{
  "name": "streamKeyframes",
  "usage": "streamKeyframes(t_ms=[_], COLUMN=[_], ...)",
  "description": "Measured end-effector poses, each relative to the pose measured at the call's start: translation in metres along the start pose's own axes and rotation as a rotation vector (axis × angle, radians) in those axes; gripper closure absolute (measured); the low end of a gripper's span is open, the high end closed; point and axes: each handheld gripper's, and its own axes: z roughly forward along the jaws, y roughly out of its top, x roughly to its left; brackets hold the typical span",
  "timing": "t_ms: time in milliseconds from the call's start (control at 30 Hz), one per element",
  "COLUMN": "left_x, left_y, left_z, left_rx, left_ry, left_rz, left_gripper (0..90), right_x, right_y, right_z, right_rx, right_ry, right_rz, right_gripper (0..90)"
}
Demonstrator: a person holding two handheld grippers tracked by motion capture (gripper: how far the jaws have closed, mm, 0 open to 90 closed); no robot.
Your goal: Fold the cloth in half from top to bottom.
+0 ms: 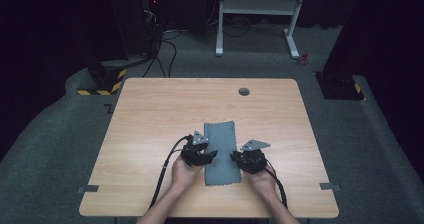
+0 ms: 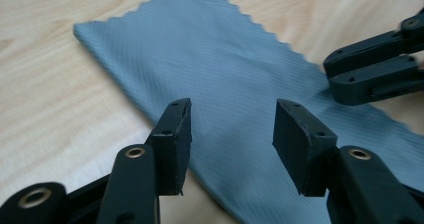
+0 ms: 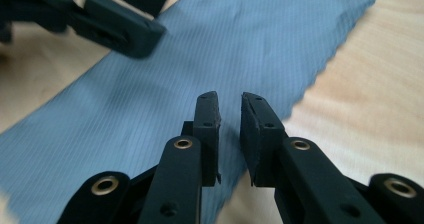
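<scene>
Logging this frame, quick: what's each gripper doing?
Left gripper: open, fingers over the grey cloth, holding nothing.
Right gripper: nearly closed, small gap, nothing gripped.

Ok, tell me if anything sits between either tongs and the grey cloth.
Nothing visible does. The left tongs and the right tongs are both right over the grey cloth, with only bare table around it.

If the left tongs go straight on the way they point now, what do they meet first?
Most likely the grey cloth, lying flat just ahead of the left tongs; farther on are the right tongs. Depth is unclear.
</scene>
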Motion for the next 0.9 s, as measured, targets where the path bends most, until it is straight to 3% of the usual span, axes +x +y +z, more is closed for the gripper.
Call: streamKeyframes(t_ms=[67,133,233,433,667,900], left_x=[0.005,0.010,0.020,0.037,0.052,0.063], left_y=[0.005,0.011,0.016,0.016,0.026,0.035], left_z=[0.007,0.012,0.019,0.024,0.030,0.037], left_rx=[0.022,0.060,0.094,0.055,0.082,0.086], left_ry=[0.018,0.071,0.106,0.150,0.164,0.182], left_rz=[0.006,0.018,-0.001,-0.066,-0.080,-0.116], left_gripper=[50.6,51.3,51.3,51.2,51.5,53.6], right_x=[-0.002,-0.005,-0.011,-0.026,-0.038,-0.049], right_y=[0.007,0.013,0.017,0.024,0.038,0.047], right_z=[0.006,0.011,0.017,0.021,0.031,0.043], right_rx=[0.012,0.018,0.039,0.060,0.034,0.035], right_ry=[-0.003,-0.006,-0.030,-0.077,-0.116,-0.169], right_rz=[0.006,0.011,-0.005,-0.002,0.023,0.098], right_gripper=[78.3,78.5,78.4,75.6,72.5,71.7])
